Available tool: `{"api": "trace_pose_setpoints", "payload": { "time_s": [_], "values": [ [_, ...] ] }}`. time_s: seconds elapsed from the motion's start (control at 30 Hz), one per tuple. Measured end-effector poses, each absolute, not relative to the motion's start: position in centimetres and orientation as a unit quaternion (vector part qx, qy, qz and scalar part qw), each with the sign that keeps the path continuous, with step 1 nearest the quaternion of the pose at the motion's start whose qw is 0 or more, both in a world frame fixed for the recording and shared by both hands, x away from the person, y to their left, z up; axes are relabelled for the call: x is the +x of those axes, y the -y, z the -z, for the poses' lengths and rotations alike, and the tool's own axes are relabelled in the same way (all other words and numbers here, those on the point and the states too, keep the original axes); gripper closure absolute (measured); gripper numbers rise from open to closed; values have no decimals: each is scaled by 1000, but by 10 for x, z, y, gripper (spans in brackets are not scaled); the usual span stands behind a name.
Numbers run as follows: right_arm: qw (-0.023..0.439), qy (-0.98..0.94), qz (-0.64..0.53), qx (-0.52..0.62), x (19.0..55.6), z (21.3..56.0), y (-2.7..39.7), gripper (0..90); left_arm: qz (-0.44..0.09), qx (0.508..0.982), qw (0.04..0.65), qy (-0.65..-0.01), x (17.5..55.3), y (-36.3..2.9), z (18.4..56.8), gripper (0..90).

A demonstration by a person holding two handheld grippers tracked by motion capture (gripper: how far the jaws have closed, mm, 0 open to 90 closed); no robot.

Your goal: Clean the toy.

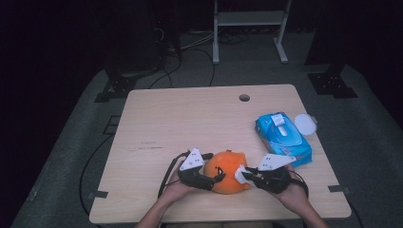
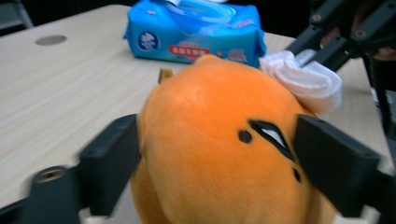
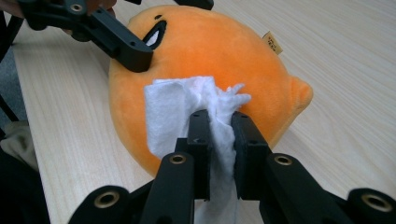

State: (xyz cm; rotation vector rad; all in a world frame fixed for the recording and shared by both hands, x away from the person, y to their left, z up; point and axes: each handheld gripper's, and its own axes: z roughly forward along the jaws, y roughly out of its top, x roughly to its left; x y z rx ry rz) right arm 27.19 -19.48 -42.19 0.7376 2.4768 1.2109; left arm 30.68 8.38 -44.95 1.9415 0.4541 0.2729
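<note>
Sideways, orange plush toy (image 1: 228, 172), face toward left gripper (image 1: 215, 179).

The round orange plush toy (image 2: 219, 154) is soft cloth with a short, matt nap and stitched black markings. Against it lies a crumpled white wipe (image 3: 187, 107), thin, fibrous and matt, pinched between matt black plastic jaws with brass-coloured metal rivets. The pale wooden table (image 1: 190, 118) has a smooth, fine-grained finish, and the blue wipes packet (image 1: 283, 138) is glossy plastic film.
</note>
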Motion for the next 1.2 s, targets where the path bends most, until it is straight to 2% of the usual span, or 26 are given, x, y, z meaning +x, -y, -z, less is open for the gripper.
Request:
{"api": "trace_pose_setpoints", "payload": {
  "time_s": [0.07, 0.27, 0.5, 0.73, 1.03, 1.2],
  "values": [
    [144, -862, -416, 253, 272, 421, 196, 782, -110, 816, 532, -199, 308, -85, 449, 236],
    [149, -865, -399, 265, 277, 422, 207, 784, -98, 811, 535, -216, 312, -87, 451, 238],
    [157, -866, -389, 271, 277, 426, 201, 782, -110, 819, 531, -187, 307, -79, 451, 199],
    [161, -840, -429, 290, 285, 414, 198, 789, -133, 829, 524, -145, 297, -69, 448, 234],
    [143, -846, -413, 304, 291, 427, 210, 788, -107, 819, 530, -193, 306, -81, 450, 235],
    [144, -841, -420, 309, 289, 424, 210, 789, -129, 825, 526, -161, 298, -71, 450, 235]
  ]
}}
